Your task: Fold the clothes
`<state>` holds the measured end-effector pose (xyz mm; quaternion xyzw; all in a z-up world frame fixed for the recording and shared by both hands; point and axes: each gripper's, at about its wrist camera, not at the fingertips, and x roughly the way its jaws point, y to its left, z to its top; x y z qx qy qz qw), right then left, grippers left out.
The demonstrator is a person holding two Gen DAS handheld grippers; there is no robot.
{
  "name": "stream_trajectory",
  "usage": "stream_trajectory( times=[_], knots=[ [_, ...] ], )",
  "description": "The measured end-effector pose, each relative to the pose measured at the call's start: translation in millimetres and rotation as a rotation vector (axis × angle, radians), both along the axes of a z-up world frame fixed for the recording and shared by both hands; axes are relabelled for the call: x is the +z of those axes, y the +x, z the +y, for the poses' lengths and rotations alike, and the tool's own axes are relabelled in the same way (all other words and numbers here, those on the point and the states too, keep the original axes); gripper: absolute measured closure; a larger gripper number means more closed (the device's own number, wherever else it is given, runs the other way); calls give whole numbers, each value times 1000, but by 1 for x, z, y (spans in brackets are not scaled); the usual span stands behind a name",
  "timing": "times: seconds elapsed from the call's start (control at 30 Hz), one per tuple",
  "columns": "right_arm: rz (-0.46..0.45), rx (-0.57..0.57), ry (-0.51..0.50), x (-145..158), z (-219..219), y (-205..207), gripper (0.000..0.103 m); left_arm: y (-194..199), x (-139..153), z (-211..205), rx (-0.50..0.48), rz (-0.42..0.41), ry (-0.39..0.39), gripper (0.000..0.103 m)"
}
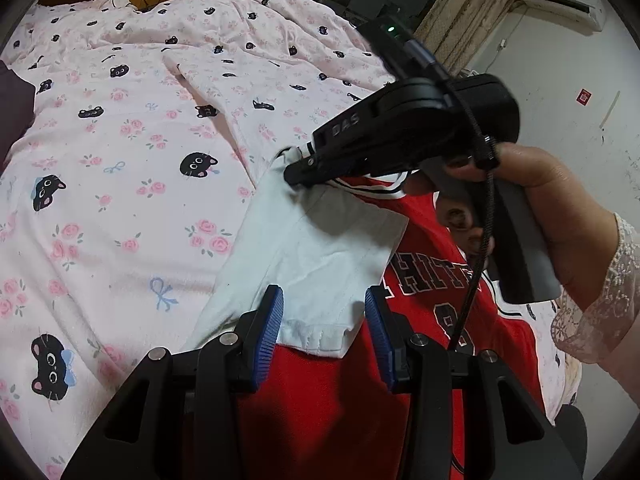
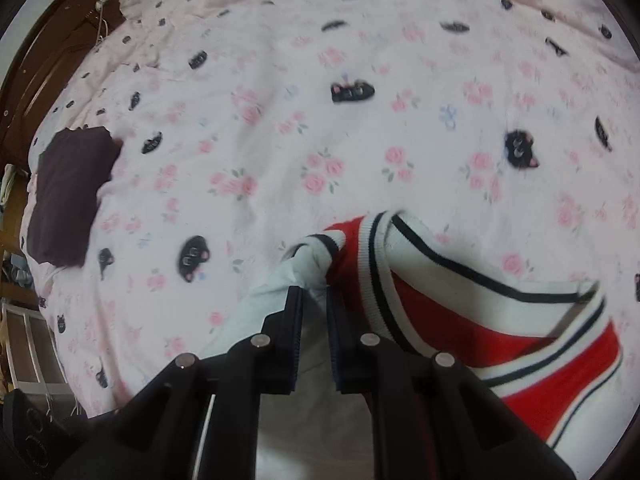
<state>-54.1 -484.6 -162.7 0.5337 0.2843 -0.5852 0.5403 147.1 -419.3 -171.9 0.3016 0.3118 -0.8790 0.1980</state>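
A red jersey (image 1: 432, 280) with white and black trim and a white sleeve (image 1: 320, 248) lies on a pink bedsheet. In the left wrist view my left gripper (image 1: 324, 320) is open, its blue pads either side of the sleeve's cuff, just above it. My right gripper (image 1: 296, 178) shows there too, shut on the sleeve near the shoulder. In the right wrist view the right gripper (image 2: 314, 292) pinches the white sleeve fabric (image 2: 308, 268) beside the jersey's striped collar (image 2: 400, 248).
The pink sheet with black cats and roses (image 1: 120, 160) covers the bed all around. A folded dark purple garment (image 2: 68, 196) lies at the far left. A wall with an air conditioner (image 1: 560, 4) stands behind.
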Motion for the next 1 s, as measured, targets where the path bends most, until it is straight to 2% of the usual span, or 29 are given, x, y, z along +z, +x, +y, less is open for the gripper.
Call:
stream_trajectory(
  times=[0.1,0.27,0.4,0.53,0.67,0.77,0.9,1.0],
  knots=[
    [15,4,-8,-1,1,2,90,1,0,0,-3,4,9,65],
    [-31,-28,-144,39,29,-9,88,4,9,4,1,24,0,65],
    [-71,-114,-277,77,71,-36,66,3,27,15,-5,68,-57,65],
    [-75,-205,-328,99,121,-63,62,-7,45,30,-39,110,-110,64],
    [-76,-293,-316,99,178,-94,61,-25,54,43,-81,121,-117,63],
    [-87,-364,-311,93,223,-114,61,-38,56,54,-100,118,-120,54],
    [-132,-483,-317,83,283,-141,49,-50,55,66,-118,98,-119,48],
    [-174,-553,-322,75,319,-157,49,-57,53,76,-136,83,-122,48]
  ],
)
